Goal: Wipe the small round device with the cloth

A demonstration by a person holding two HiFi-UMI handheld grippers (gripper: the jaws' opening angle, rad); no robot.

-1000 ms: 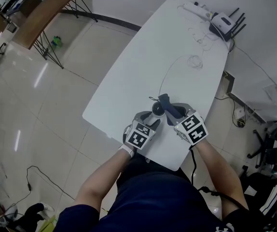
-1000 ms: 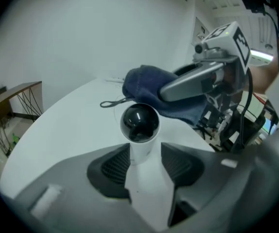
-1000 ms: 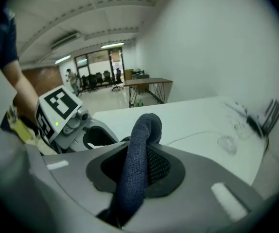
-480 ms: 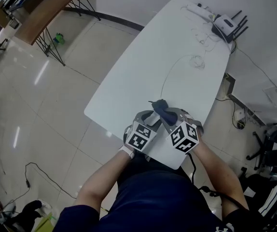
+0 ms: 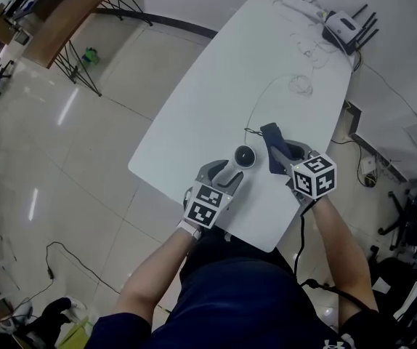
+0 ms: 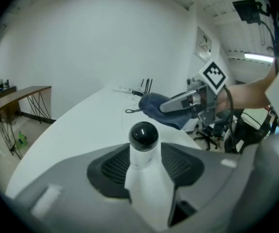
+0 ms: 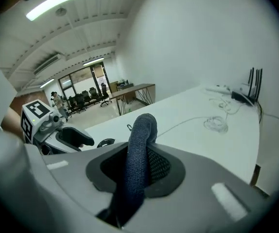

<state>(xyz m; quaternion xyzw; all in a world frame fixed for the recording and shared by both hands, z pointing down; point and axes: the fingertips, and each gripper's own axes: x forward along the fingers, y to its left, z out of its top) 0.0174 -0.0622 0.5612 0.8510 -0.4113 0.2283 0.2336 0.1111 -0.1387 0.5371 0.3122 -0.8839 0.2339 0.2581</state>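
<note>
Left claw point(image 6: 147, 168) is clamped on the white stem of the small round device point(image 6: 144, 134), jaws set fairly wide around it; the black round head sticks out past the tips, bare all round; my read: the low grip on the stem leaves the head free for wiping. Head view puts the device over the near part of the white table point(image 5: 223, 100), close to the person's edge; can't tell if any part of it touches the table. Right claw point(image 7: 139, 170) is nearly closed, pinching a dark blue cloth point(image 7: 140, 140); the cloth is bunched into a thick roll that stands out beyond the tips; probably held that way so fabric meets the device first, not the hard jaws. The cloth is just beside the device on its right, gap between them, no contact at this moment. Both claws tilt downward and angle toward each other, so head and cloth face each other; looks poised for a stroke. The next move likely needs the right claw to bring the roll across the head while the left holds steady; risk: the stem could twist or slip in the grip if the push is hard. At the far end of the table are a router point(image 5: 343, 29) and a coil of thin cable point(image 5: 303, 86), well apart from the work, not involved.
</note>
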